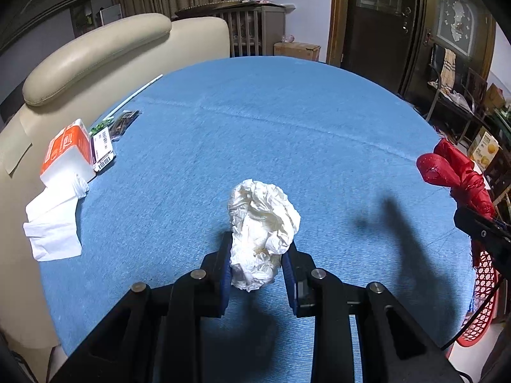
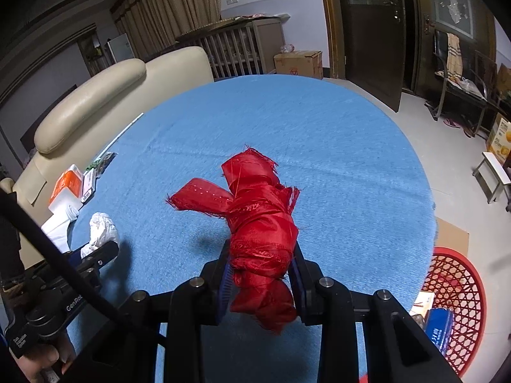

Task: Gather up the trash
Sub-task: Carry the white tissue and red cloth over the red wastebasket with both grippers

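My left gripper (image 1: 257,263) is shut on a crumpled white tissue wad (image 1: 263,223) and holds it above the blue table (image 1: 255,121). My right gripper (image 2: 262,271) is shut on a bundle of red ribbon cloth (image 2: 255,223), also held above the table. The red bundle shows at the right edge of the left wrist view (image 1: 453,172). The white wad and the left gripper show at the left of the right wrist view (image 2: 102,229). A red mesh basket (image 2: 460,290) stands on the floor by the table's right edge, with packets inside.
An orange and white tissue pack (image 1: 68,156) with loose white tissues (image 1: 52,226) lies at the table's left edge, beside a labelled packet (image 1: 102,150) and a thin white stick (image 1: 137,92). A cream sofa (image 1: 95,51) stands behind the table's left side.
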